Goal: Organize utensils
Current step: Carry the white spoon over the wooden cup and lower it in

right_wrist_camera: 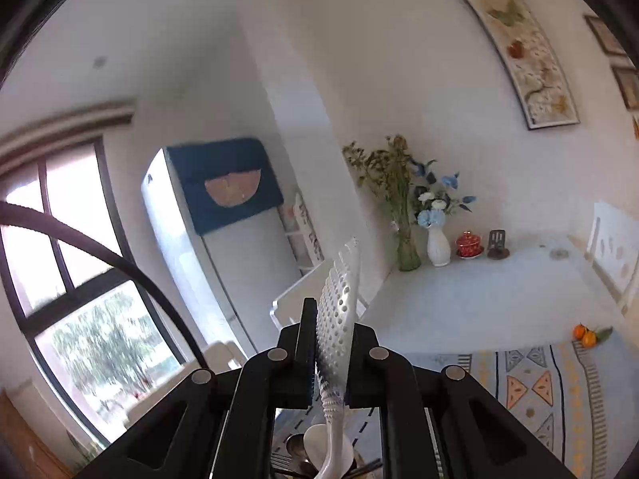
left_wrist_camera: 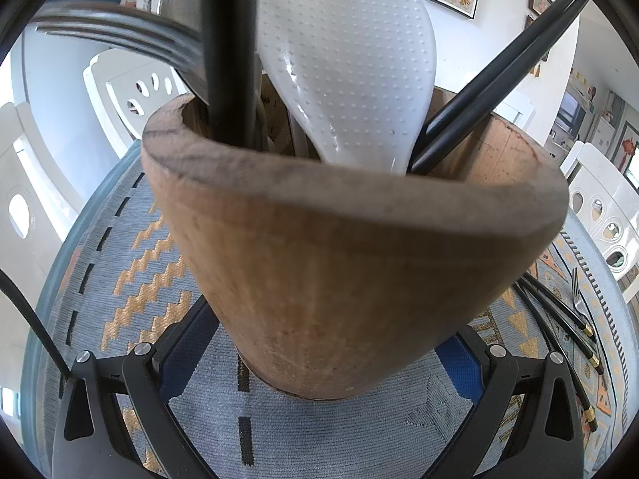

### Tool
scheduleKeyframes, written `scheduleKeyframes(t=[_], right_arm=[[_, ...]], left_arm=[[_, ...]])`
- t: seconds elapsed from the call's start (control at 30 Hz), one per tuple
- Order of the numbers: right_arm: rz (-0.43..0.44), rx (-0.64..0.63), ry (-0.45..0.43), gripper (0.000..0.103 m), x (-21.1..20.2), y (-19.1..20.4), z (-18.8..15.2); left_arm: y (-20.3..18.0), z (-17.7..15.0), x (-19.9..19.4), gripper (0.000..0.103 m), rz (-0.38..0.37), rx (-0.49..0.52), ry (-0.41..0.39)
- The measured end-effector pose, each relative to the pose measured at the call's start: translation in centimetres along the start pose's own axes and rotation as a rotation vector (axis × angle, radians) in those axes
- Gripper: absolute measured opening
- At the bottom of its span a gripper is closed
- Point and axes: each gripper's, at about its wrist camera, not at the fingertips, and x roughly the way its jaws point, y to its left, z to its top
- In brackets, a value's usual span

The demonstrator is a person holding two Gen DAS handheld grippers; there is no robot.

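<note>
Right gripper (right_wrist_camera: pixel 331 359) is closed narrowly on a white dimpled plastic rice paddle (right_wrist_camera: pixel 337 311), its pads pinching the flat blade edge-on while the handle hangs down toward the round brown wooden utensil holder (left_wrist_camera: pixel 351 247). Inside that holder already stand another white dimpled plastic spoon (left_wrist_camera: pixel 351 60), a dark metal fork (left_wrist_camera: pixel 120 36), a thick black handle (left_wrist_camera: pixel 229 40) and a pair of black chopsticks (left_wrist_camera: pixel 499 76). Left gripper (left_wrist_camera: pixel 319 363) straddles the holder's base with a finger at either side — whether the pads press on the wood I cannot tell.

To seat the paddle well, I would line its handle up over the open gap in the holder, between the black handle and the chopsticks, and lower it straight — a tilted entry could catch on the spoon or the rim. Letting go should wait until the handle sits deep. More black chopsticks with gold tips (left_wrist_camera: pixel 567 319) and a silver fork (left_wrist_camera: pixel 577 291) lie on the patterned blue table mat (left_wrist_camera: pixel 120 263) just beside the holder, still to be gathered.
</note>
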Motion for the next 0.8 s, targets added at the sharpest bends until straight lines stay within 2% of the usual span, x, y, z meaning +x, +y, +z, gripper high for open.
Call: scheduleKeyframes(t=[0.17,0.4,0.8], right_arm=[[-0.048,-0.068,0.007,0.009,2.8,1.1,-2.5],[-0.114,-0.155,0.015,0.009,4.5,2.3,-5.1],[-0.141,-0.108,0.06,0.009,6.3,1.2,-7.0]], left_arm=[[-0.1,0.0,-0.1,0.102,0.0,0.0,-0.002],[-0.2,0.0,-0.1,0.102,-0.002,-0.002,-0.002],[-0.1,0.0,-0.1,0.102,-0.001,-0.001,-0.002]])
